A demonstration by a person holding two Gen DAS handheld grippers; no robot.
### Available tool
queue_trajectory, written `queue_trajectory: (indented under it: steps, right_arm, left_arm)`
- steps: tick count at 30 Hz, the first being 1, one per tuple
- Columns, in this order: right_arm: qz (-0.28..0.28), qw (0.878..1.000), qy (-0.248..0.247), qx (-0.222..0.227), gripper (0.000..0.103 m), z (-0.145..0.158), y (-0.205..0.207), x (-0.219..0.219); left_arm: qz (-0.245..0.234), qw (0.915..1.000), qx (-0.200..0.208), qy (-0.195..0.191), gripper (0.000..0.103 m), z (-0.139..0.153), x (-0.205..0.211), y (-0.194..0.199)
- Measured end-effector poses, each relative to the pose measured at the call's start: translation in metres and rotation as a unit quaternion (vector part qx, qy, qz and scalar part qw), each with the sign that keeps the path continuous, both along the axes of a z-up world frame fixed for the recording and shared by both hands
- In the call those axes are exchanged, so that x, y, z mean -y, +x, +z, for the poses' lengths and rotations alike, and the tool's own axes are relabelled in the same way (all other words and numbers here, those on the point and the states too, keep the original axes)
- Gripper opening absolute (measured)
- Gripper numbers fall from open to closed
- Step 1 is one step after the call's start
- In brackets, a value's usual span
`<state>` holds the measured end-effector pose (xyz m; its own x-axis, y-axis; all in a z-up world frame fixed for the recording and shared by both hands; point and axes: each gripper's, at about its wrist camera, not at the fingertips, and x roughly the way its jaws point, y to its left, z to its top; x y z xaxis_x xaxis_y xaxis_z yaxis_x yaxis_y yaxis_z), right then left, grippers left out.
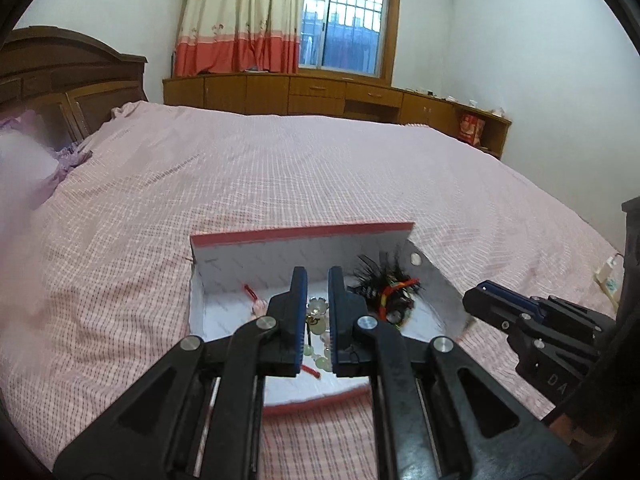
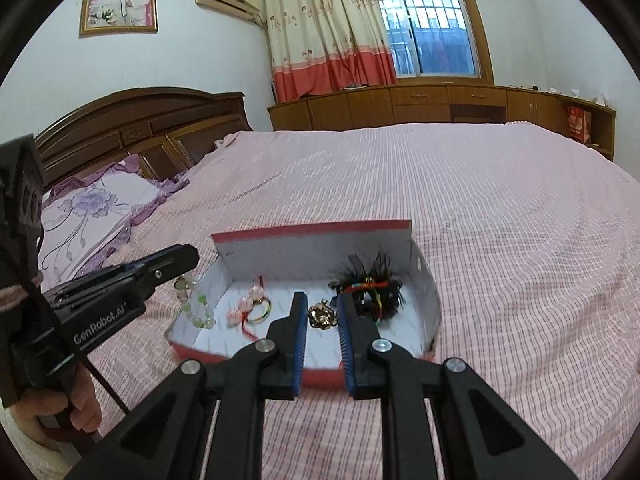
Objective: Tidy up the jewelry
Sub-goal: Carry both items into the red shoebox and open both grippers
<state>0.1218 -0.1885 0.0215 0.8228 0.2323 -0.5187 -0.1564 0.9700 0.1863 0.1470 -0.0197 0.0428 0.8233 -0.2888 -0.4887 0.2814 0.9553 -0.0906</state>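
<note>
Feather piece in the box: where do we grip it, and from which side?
Probably the red-and-yellow cord bundle at its middle, from above. The feathers are loose and would slip; the cord looks like the firmest part. The feather piece sits in the box's far right corner, so the walls block a sideways approach.

Daylight enters through the barred window point(image 1: 344, 24) at the far wall; room evenly lit, moderately bright, slightly cool cast. Panes beside the curtain point(image 1: 240, 16) read bluish, not blown out. Shadows soft: faint shade inside the box point(image 2: 320, 248) below its raised flap. Strong fisheye bending in both views; walls and bed point(image 1: 280, 168) edges curve away from the window, dark vignette in all corners. Left view: pillow point(image 1: 24, 160), far left of the window, smeared and out of focus. Near rim of the box blurred in both views. Small glints on gripper screws.
</note>
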Motion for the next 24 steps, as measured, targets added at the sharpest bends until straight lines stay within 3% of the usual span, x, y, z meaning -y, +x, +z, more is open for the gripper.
queue_trajectory:
  steps: [6, 20, 23, 24]
  right_arm:
    - [-0.021, 0.999, -0.019, 0.020, 0.017, -0.011, 0.025, 0.003]
    - [-0.041, 0.998, -0.043, 0.020, 0.017, -0.042, 0.064, 0.008]
    - [-0.038, 0.998, -0.039, 0.017, 0.018, -0.045, 0.065, 0.010]
    - [-0.037, 0.998, -0.037, 0.016, 0.018, -0.045, 0.065, 0.010]
  left_arm:
    - [0.027, 0.9989, 0.038, 0.009, 0.001, -0.012, 0.002, 0.013]
    - [0.056, 0.9984, 0.008, 0.005, 0.002, -0.045, 0.000, 0.041]
    - [0.055, 0.9984, 0.004, 0.010, 0.005, -0.047, 0.001, 0.043]
    - [0.056, 0.9983, 0.004, 0.014, 0.010, -0.046, 0.002, 0.043]
